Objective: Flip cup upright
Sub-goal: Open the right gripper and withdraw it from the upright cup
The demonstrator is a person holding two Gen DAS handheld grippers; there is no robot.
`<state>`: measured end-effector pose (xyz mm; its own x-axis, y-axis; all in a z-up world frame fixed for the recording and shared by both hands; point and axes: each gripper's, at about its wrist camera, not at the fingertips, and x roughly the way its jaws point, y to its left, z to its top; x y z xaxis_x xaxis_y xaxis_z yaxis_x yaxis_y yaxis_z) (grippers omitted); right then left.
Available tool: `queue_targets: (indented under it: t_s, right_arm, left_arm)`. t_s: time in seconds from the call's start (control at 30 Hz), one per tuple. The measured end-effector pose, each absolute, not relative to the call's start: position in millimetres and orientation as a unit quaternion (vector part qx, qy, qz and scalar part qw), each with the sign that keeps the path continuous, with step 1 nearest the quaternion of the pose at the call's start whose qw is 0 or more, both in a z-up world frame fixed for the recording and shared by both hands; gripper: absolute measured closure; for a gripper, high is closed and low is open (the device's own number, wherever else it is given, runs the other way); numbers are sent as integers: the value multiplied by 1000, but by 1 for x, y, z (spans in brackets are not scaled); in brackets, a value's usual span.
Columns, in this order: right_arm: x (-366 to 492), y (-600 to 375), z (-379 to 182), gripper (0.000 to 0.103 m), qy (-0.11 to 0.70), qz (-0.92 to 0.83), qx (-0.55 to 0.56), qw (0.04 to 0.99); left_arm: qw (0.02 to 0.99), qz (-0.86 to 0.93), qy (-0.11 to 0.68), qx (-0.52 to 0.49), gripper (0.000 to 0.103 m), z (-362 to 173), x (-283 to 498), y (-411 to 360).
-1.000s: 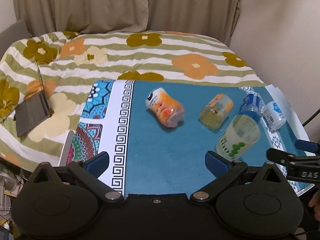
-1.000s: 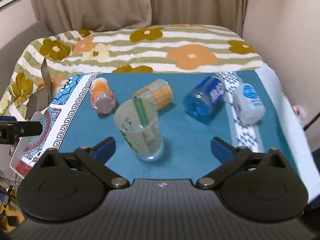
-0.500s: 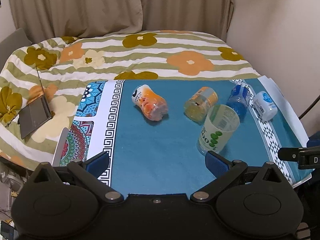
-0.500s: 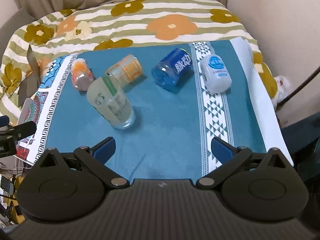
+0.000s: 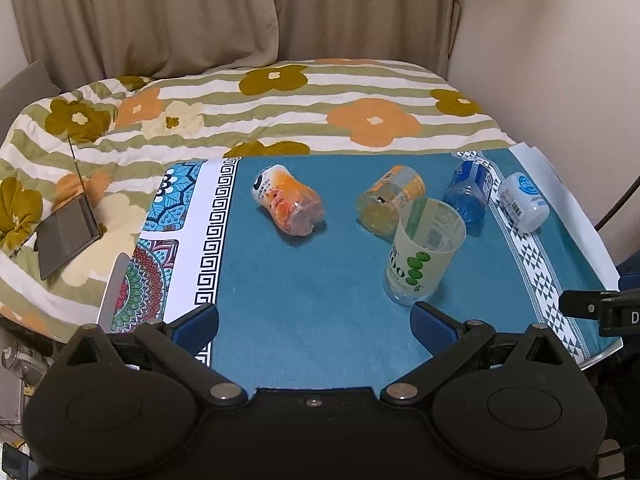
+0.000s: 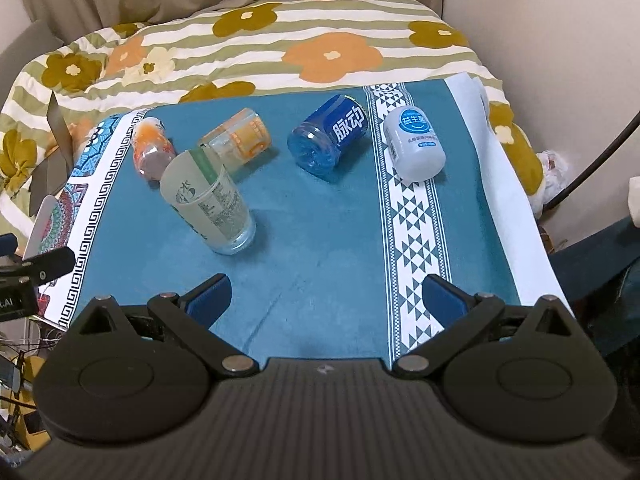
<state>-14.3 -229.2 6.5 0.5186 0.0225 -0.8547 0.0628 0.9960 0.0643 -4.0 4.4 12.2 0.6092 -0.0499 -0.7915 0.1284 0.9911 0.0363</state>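
A translucent pale-green cup [image 5: 422, 254] stands upright, mouth up, on the teal cloth [image 5: 304, 280]; it also shows in the right wrist view [image 6: 208, 202]. My left gripper [image 5: 314, 324] is open and empty, held back near the front edge, the cup just beyond its right finger. My right gripper [image 6: 326, 298] is open and empty, to the right of the cup and nearer the front. The right gripper's tip shows at the left wrist view's right edge [image 5: 592, 308].
Several cut bottle cups lie on their sides behind the cup: orange-pink [image 5: 288, 204], yellow-orange [image 5: 390, 200], blue [image 6: 330, 136] and white [image 6: 416, 144]. A flowered blanket [image 5: 280, 108] lies beyond, with a laptop [image 5: 68, 228] at left. A wall stands at right.
Both grippers have pulled back and upward from the cloth, so the cups look smaller and farther. The pale-green cup stays standing where it was.
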Motion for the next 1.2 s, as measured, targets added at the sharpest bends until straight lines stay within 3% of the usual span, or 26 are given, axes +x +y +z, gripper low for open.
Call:
queue_targets:
  t_s: [1.2]
  right_arm:
    - [-12,-229,4,0,491,-9,42,870]
  left_arm:
    - [900,-35,428,67,0,14,-2,0]
